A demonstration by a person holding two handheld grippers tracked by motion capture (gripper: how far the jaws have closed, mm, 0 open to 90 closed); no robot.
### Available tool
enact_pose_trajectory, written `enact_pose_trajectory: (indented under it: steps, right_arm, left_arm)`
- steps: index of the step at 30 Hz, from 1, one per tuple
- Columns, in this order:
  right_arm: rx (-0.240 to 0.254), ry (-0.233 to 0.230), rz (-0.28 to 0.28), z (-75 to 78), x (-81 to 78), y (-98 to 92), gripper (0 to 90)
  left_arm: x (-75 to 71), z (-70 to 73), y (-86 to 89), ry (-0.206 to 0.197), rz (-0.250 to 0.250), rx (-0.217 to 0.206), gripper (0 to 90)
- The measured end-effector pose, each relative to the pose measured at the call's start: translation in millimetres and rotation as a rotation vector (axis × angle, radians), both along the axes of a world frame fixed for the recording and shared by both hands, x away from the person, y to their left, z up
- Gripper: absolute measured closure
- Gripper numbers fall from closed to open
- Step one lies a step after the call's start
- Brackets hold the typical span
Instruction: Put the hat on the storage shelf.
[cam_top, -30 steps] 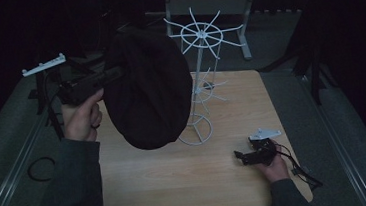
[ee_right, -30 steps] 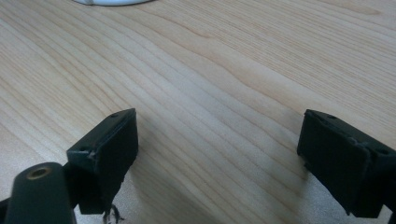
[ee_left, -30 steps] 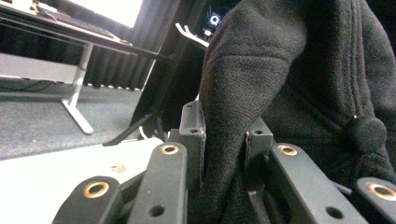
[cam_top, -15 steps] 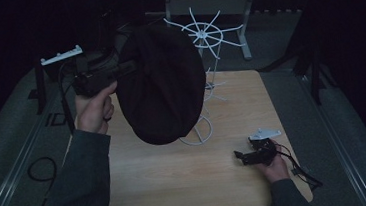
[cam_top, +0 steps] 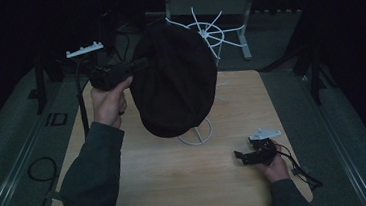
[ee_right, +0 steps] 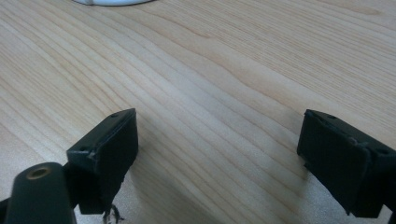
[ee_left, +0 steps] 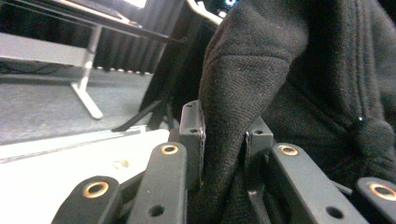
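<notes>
A large black knitted hat hangs in the air over the wooden table, in front of a white wire stand. My left gripper is shut on the hat's edge, and in the left gripper view the black fabric is pinched between its two jaws, my left gripper pointing level. My right gripper rests low on the table at the right front. In the right gripper view my right gripper stands open over bare wood, nothing between its fingers.
The stand's white ring base sits on the table under the hat, its rim also at the top of the right gripper view as a white ring. Grey carpet and dark floor surround the table. A metal frame leg stands behind.
My left hand has carried the hat to the right, toward the wire stand. The right hand and its gripper have stayed in place.
</notes>
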State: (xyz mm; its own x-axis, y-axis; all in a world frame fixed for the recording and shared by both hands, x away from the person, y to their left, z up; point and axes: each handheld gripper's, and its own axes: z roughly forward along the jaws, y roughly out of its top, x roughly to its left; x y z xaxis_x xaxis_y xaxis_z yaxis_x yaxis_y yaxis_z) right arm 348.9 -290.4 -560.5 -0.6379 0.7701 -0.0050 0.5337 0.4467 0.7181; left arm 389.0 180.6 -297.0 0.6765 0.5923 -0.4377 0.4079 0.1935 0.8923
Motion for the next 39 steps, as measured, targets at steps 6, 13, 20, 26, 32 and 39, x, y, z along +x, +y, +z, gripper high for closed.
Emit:
enact_pose_trajectory:
  steps: [6, 13, 20, 26, 32, 39]
  right_arm:
    - [0.001, -0.001, 0.0, -0.1, 0.0, 0.1, 12.3]
    - [0.001, 0.0, -0.001, 0.0, 0.0, 0.1, 12.3]
    - [0.001, 0.001, -0.001, 0.0, -0.1, 0.1, 12.3]
    - [0.0, 0.0, -0.002, 0.1, -0.1, 0.1, 12.3]
    - [0.0, -0.001, -0.001, 0.0, -0.1, 0.1, 12.3]
    - [0.0, -0.001, -0.001, 0.0, 0.0, 0.1, 12.3]
  left_arm:
    - [0.2, -4.2, 2.3, 0.001, 0.024, 0.026, 76.2]
    - [0.3, -9.8, 1.6, -0.006, 0.024, 0.033, 75.0]
    - [3.0, -14.8, -0.5, 0.007, 0.021, 0.039, 72.8]
    - [4.9, -15.9, -2.2, 0.015, 0.018, 0.034, 68.7]
    - [6.7, -17.3, -1.9, 0.03, 0.01, 0.032, 62.5]
    - [6.6, -17.4, -1.9, 0.038, 0.007, 0.032, 54.6]
